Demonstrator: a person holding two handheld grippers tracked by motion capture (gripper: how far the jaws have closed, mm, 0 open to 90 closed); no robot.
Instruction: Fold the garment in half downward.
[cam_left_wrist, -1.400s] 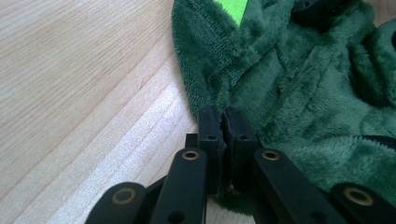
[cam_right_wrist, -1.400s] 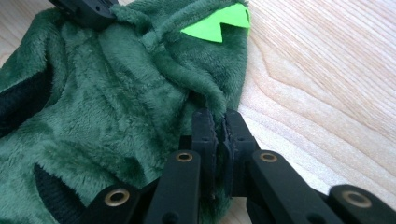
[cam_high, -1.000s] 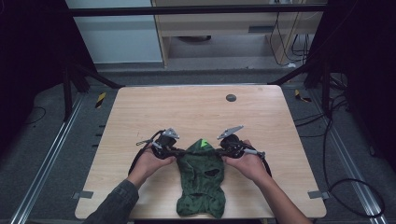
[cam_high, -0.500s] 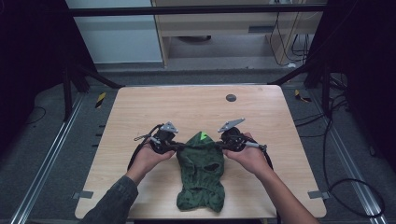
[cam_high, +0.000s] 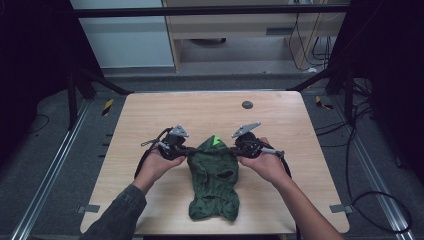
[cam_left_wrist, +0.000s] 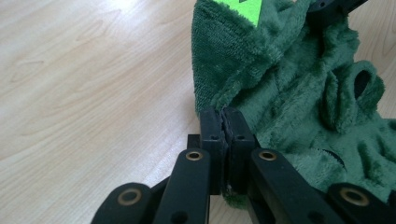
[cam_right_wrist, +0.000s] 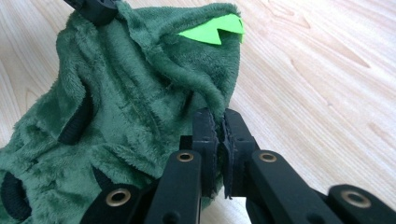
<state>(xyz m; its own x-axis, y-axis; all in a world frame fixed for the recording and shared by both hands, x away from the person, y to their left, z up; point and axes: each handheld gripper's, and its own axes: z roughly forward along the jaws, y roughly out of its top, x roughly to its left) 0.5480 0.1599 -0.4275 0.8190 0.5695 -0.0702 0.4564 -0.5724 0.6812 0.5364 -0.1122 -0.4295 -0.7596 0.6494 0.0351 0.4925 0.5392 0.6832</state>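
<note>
Jaws clamped on green garment, lifted higher

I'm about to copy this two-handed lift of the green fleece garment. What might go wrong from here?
Each pair of tongs, left and right, pinches only a thin edge of the green fleece garment, so the plush could slip out, probably on one side first. Most of the garment lies on the table; its lower end may drag. The dangling hood with the bright green spike could flop and twist the shape.
</note>
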